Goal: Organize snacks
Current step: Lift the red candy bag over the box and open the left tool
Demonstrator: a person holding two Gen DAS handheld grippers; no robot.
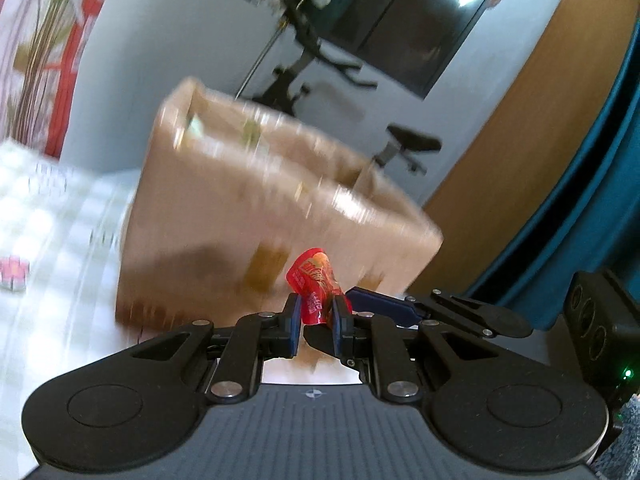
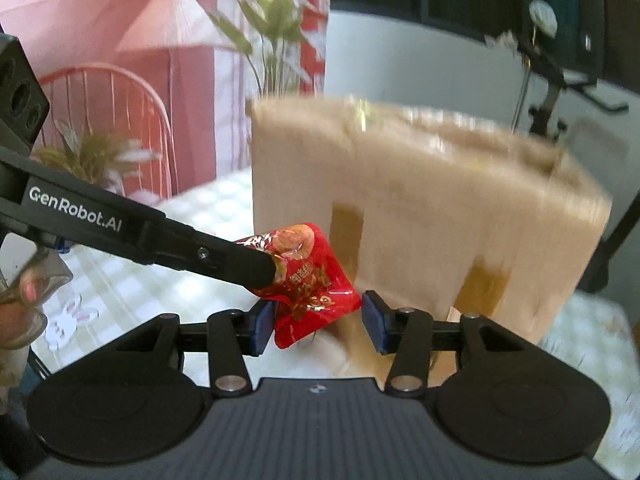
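Red crinkled snack packet bears gold print.

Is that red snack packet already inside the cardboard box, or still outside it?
Outside. The red snack packet is pinched in the left gripper, in front of the cardboard box wall, below its open top. It also sits between the right gripper jaws.

White checked tablecloth, cardboard box standing on it, blurred.
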